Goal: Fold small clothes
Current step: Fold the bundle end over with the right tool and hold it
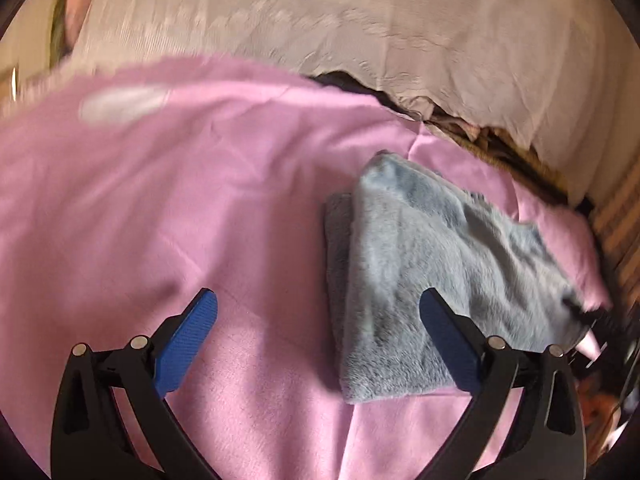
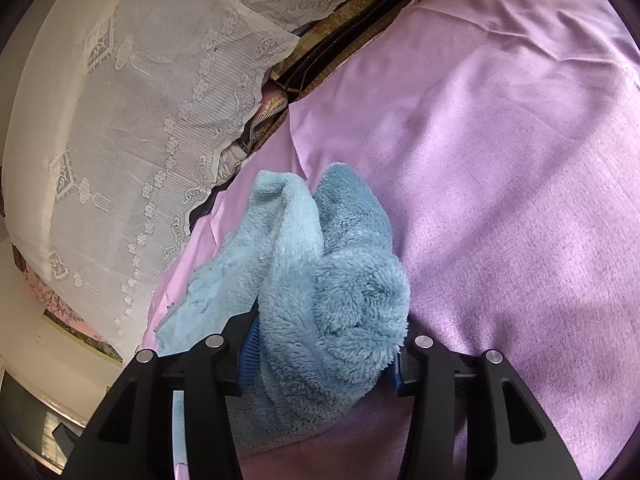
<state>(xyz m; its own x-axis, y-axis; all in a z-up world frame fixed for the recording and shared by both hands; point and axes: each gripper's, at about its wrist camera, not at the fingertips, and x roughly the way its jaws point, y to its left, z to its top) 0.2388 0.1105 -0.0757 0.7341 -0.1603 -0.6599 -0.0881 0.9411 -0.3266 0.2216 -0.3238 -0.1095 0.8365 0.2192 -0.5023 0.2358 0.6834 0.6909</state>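
Observation:
A fluffy light-blue cloth point(image 1: 436, 280) lies partly folded on a pink sheet point(image 1: 180, 200). My left gripper point(image 1: 320, 304) is open and empty above the sheet, its right finger point(image 1: 444, 340) over the cloth's near edge. In the right wrist view the same blue cloth point(image 2: 332, 292) is bunched between the blue pads of my right gripper point(image 2: 324, 352), which is shut on it and lifts one end off the pink sheet point(image 2: 500, 160). The right gripper's tips are hidden by the fabric.
A white lace-covered cushion point(image 2: 120, 128) lies left of the sheet, also seen beyond it in the left wrist view point(image 1: 400, 28). A dark gap with patterned fabric point(image 2: 320, 56) runs between cushion and sheet. Furniture edges point(image 2: 48, 360) show at lower left.

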